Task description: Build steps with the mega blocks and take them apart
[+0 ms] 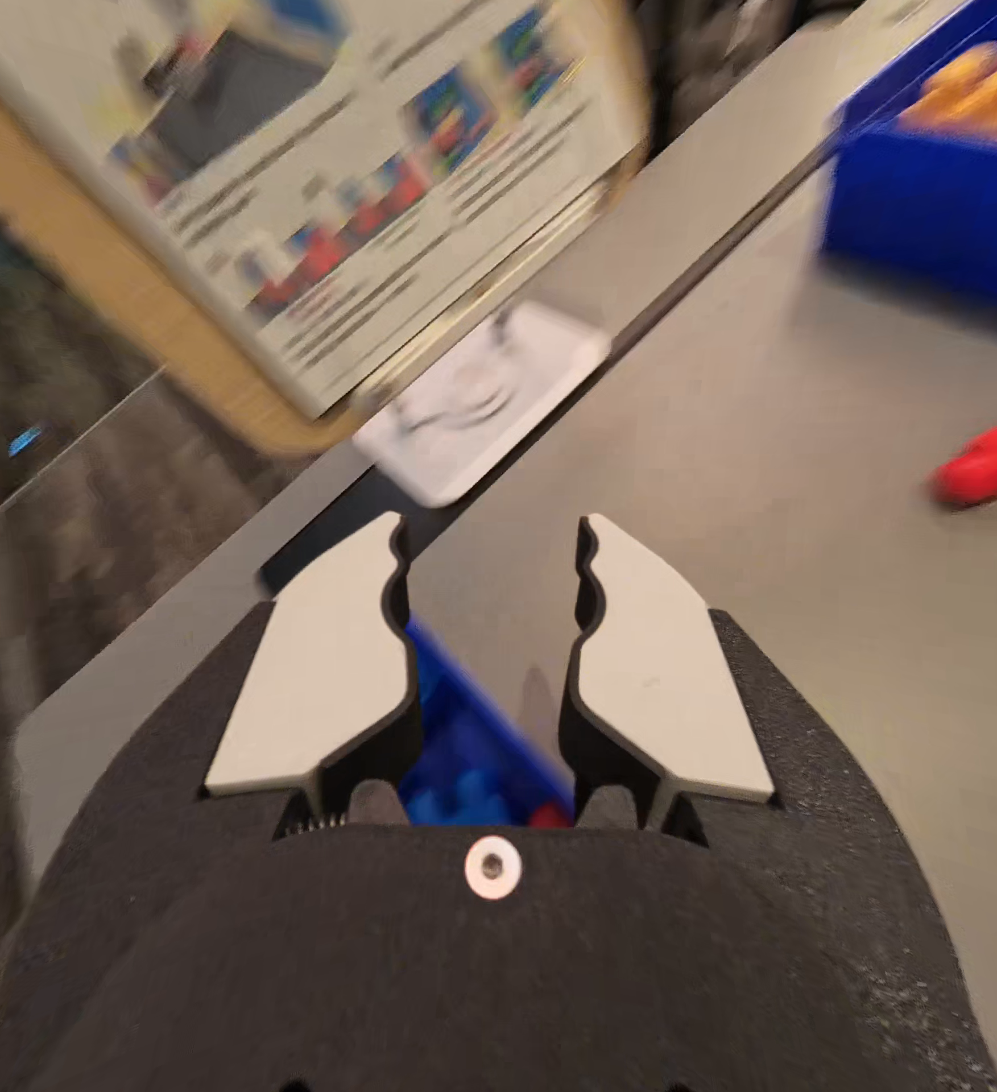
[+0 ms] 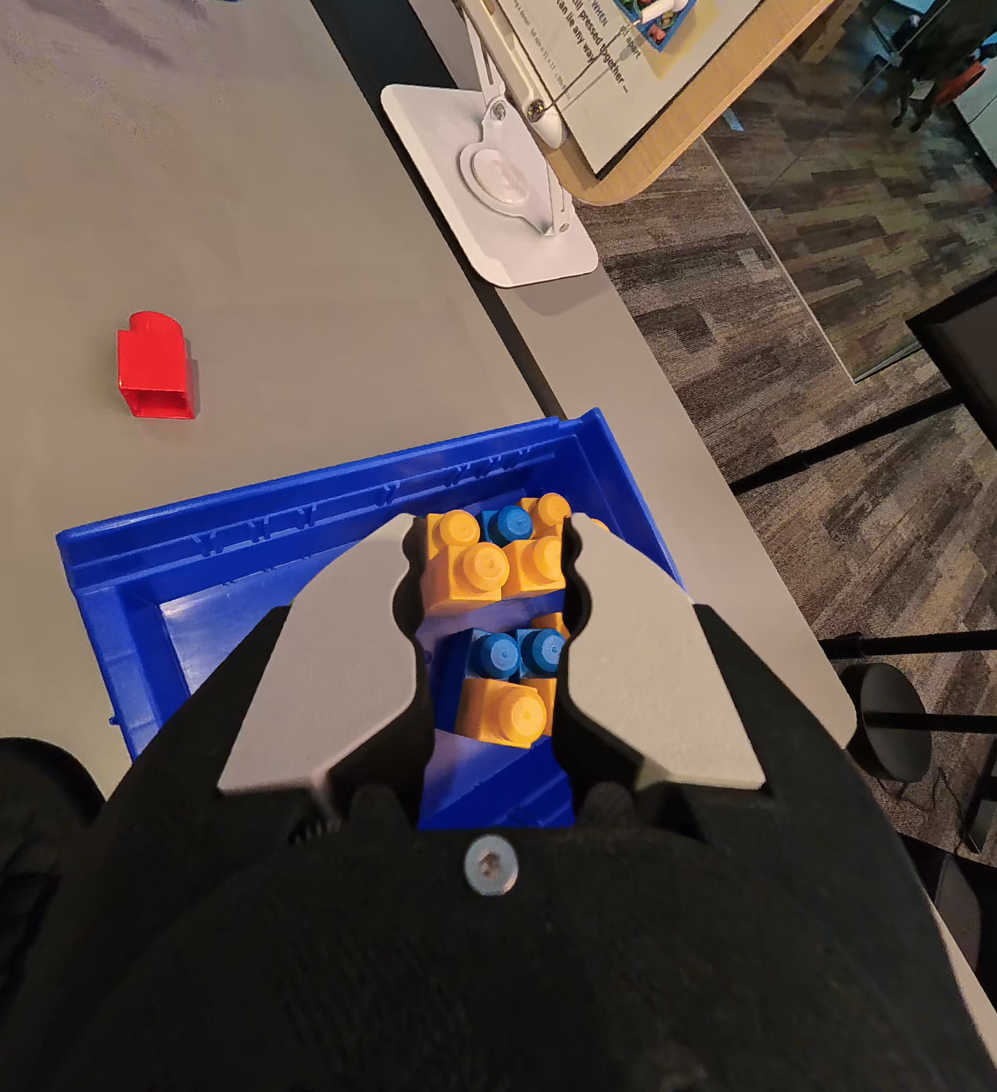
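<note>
My right gripper (image 2: 489,523) is open and empty above a blue bin (image 2: 283,520) that holds several orange blocks (image 2: 472,570) and blue blocks (image 2: 496,653). A red block (image 2: 156,369) lies on its side on the grey table (image 2: 247,236), left of and beyond that bin. The left wrist view is blurred. There my left gripper (image 1: 491,523) is open and empty over a blue bin (image 1: 472,709) with blue blocks (image 1: 466,795) and a red one (image 1: 546,816) low between the fingers. The red block on the table (image 1: 992,461) shows at the right edge.
A white stand base (image 2: 502,189) near the table's edge carries a wood-framed instruction sheet (image 2: 632,88). It also shows blurred in the left wrist view (image 1: 330,195). A second blue bin (image 1: 945,195) with orange blocks stands at the far right. Patterned carpet (image 2: 838,413) lies beyond the edge. Some 45 centimetres of space lies between my two pairs of fingers.
</note>
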Tool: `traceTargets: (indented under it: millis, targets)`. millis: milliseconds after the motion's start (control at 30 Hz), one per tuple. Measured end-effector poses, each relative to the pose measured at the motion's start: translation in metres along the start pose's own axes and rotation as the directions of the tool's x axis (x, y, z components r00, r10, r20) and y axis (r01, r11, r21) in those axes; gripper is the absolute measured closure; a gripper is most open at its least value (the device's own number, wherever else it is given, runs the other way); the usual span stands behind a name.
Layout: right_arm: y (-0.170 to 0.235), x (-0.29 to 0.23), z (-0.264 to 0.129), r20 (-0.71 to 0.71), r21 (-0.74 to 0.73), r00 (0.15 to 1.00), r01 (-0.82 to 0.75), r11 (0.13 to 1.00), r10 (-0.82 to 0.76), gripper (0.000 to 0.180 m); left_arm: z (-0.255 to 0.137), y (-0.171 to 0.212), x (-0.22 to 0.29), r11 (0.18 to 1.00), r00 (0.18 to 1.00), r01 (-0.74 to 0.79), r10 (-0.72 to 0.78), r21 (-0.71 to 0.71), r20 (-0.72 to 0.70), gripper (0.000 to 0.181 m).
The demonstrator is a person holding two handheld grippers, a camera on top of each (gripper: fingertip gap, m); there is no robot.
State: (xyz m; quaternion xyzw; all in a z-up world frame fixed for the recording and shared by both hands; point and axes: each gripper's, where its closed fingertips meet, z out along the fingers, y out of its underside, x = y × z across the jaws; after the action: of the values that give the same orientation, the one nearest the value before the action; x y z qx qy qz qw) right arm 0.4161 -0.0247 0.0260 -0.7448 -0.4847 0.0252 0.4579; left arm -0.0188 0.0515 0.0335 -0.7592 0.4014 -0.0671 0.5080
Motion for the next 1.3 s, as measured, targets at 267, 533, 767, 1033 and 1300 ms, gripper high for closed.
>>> traceTargets:
  millis: [267,533,767,1033,1300]
  targets:
    - [0.005,-0.003,0.011,0.015,-0.054,1.000,0.006,0.999,-0.005,0.134,-0.013,0.132,-0.093,0.832,0.936,-0.216,0.325,-0.510,0.133,0.118]
    - [0.015,-0.002,0.016,0.025,-0.091,1.000,-0.009,0.996,0.011,0.134,-0.002,0.197,-0.092,0.725,0.931,-0.268,0.365,-0.635,0.023,0.117]
    - [0.019,-0.002,0.021,0.036,-0.115,0.999,-0.014,0.993,0.018,0.134,-0.025,0.207,-0.085,0.797,0.995,0.026,0.040,-0.603,0.095,0.121]
    - [0.024,-0.006,0.028,0.060,-0.147,0.998,-0.010,0.989,0.019,0.134,-0.082,0.209,-0.031,0.675,0.955,0.264,-0.281,-0.689,0.090,0.104]
    - [0.022,-0.011,0.030,0.076,-0.154,0.997,-0.002,0.988,0.014,0.134,-0.107,0.250,-0.002,0.484,0.930,0.298,-0.341,-0.823,0.137,0.105]
